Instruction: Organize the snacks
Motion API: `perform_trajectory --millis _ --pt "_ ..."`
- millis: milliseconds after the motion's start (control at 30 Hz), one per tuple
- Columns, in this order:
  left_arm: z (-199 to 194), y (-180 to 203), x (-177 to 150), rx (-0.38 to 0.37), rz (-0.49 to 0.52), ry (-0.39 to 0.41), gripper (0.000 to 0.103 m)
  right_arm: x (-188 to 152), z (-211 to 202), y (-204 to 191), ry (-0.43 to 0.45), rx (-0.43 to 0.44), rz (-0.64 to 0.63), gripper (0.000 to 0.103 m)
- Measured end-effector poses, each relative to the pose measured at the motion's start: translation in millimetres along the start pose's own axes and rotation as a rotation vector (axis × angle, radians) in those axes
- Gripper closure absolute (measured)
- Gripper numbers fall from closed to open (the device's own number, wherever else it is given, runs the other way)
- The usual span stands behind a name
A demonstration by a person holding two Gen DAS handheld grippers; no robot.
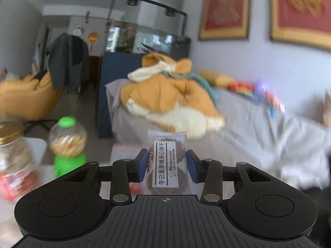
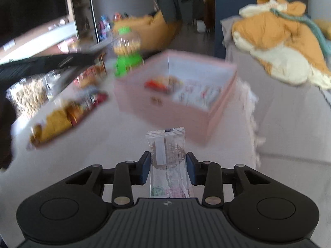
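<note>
Pink box [image 2: 219, 111] at frame centre holds wrapped snacks.
We grip biscuit packets: left gripper [image 1: 167, 163] one [image 1: 166, 161], right gripper [image 2: 168, 165] another [image 2: 167, 155].

A home living room: covered sofa [image 1: 258, 128], plush dog [image 1: 171, 95], fish tank [image 1: 144, 37], framed wall hangings [image 1: 224, 8].

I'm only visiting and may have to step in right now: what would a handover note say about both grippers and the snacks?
Left gripper: holds a clear-wrapped sandwich biscuit pack, raised.
Right gripper: shut on another biscuit packet, above the white table.
Pink box: ahead of the right gripper, a few packets already inside.
Left to do: both held packets, plus the loose wrapped snacks on the table.
</note>
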State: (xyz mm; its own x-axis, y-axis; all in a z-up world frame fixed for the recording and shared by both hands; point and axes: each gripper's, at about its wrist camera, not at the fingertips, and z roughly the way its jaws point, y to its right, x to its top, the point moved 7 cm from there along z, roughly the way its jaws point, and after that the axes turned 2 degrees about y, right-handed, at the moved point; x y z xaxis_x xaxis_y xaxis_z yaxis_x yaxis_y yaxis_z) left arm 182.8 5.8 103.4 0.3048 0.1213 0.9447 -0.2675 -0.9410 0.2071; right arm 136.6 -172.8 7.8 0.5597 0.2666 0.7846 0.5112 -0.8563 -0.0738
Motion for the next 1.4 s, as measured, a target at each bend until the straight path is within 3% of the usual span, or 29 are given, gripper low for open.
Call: perform_trajectory --millis 33,133,267,333,433,533,567,700,900,1000,1100,1167,1233,1300,1400 --pt "24.0 -8.6 1.5 0.005 -0.056 -0.013 0.056 8.1 -4.1 0.9 0.017 0.000 0.002 0.067" --pt "76.9 -39.2 -17.8 0.050 -0.201 -0.159 0.059 27.1 -9.3 6.9 0.049 -0.003 0.026 0.067" --pt "61.1 -67.4 -27.9 -0.043 -0.302 -0.102 0.059 44.1 -18.4 24.2 0.094 -0.048 0.087 0.067" --pt "39.9 -82.1 -29.5 -0.040 -0.302 -0.076 0.059 60.8 -21.5 30.9 0.138 -0.067 0.103 0.067" --pt "9.6 -112.9 -30.3 0.071 -0.278 -0.063 0.059 100.3 -10.3 34.6 0.196 -0.096 0.105 0.066" --pt "-26.3 -159.3 -27.5 0.217 -0.280 -0.022 0.059 142.7 24.0 31.8 0.224 -0.112 0.093 0.049" --pt "-38.6 -177.7 -31.1 0.270 -0.297 -0.027 0.059 150.7 36.7 31.0 0.212 -0.120 0.101 0.038" --pt "-79.2 -226.2 -58.1 0.400 -0.366 -0.063 0.059 157.3 82.5 -3.4 0.133 -0.043 0.123 0.035" --pt "-123.3 -238.5 -102.3 0.411 -0.415 -0.115 0.059 148.2 145.1 -110.0 0.012 0.150 0.062 0.019" --pt "-143.3 -230.9 -117.2 0.424 -0.402 -0.092 0.059 150.2 180.2 -161.0 -0.016 0.189 0.014 0.018" --pt "-153.6 -229.2 -127.1 0.421 -0.404 -0.042 0.059 154.9 218.4 -203.1 -0.018 0.154 -0.055 0.018" --pt "-153.2 -229.0 -130.7 0.420 -0.405 -0.029 0.059 150.9 243.9 -224.1 -0.069 0.142 -0.112 0.018" --pt "-151.5 -231.8 -132.1 0.406 -0.425 -0.032 0.059 144.7 262.7 -233.8 -0.116 0.089 -0.169 0.027" --pt "-153.4 -236.7 -132.6 0.396 -0.453 -0.018 0.059 138.2 261.0 -236.1 -0.130 0.079 -0.221 0.037" --pt "-158.4 -240.0 -135.2 0.380 -0.477 -0.008 0.059 127.8 243.0 -230.1 -0.157 0.137 -0.203 0.041"
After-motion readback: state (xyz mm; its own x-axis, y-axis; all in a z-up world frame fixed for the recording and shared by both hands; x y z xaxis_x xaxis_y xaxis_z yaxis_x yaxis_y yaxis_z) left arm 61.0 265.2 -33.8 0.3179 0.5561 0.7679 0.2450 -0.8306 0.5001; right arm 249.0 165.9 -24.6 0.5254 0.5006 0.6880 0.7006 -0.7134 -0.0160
